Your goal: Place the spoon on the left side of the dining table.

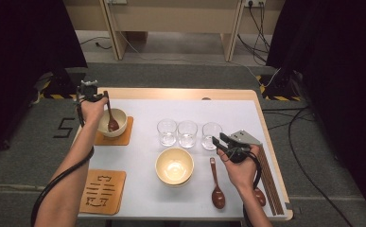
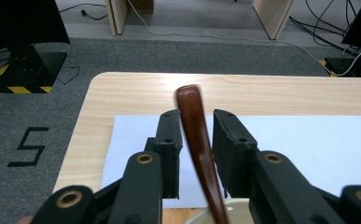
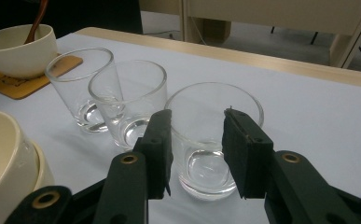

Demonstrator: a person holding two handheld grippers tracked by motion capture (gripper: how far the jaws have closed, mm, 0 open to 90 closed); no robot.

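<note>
My left gripper point(image 1: 106, 96) hovers at the far left over a cream bowl point(image 1: 122, 118) on a wooden coaster point(image 1: 125, 137). A brown spoon point(image 1: 110, 118) leans in that bowl. Its handle point(image 2: 194, 126) rises between the open jaws of the left gripper point(image 2: 197, 116), with a thin gap on the right side. My right gripper point(image 1: 217, 142) is open just in front of the rightmost of three clear glasses point(image 1: 211, 135). In the right gripper view the gripper point(image 3: 197, 114) has nothing between its jaws, and that glass point(image 3: 243, 105) stands right behind them.
Two more glasses point(image 1: 167, 131) point(image 1: 187, 133) stand left of it. Stacked cream bowls point(image 1: 174, 166) sit mid-table, a second spoon point(image 1: 216, 184) beside them. Dark chopsticks point(image 1: 270, 179) and another spoon point(image 1: 260, 196) lie at the right edge. An empty coaster point(image 1: 102, 191) sits front left.
</note>
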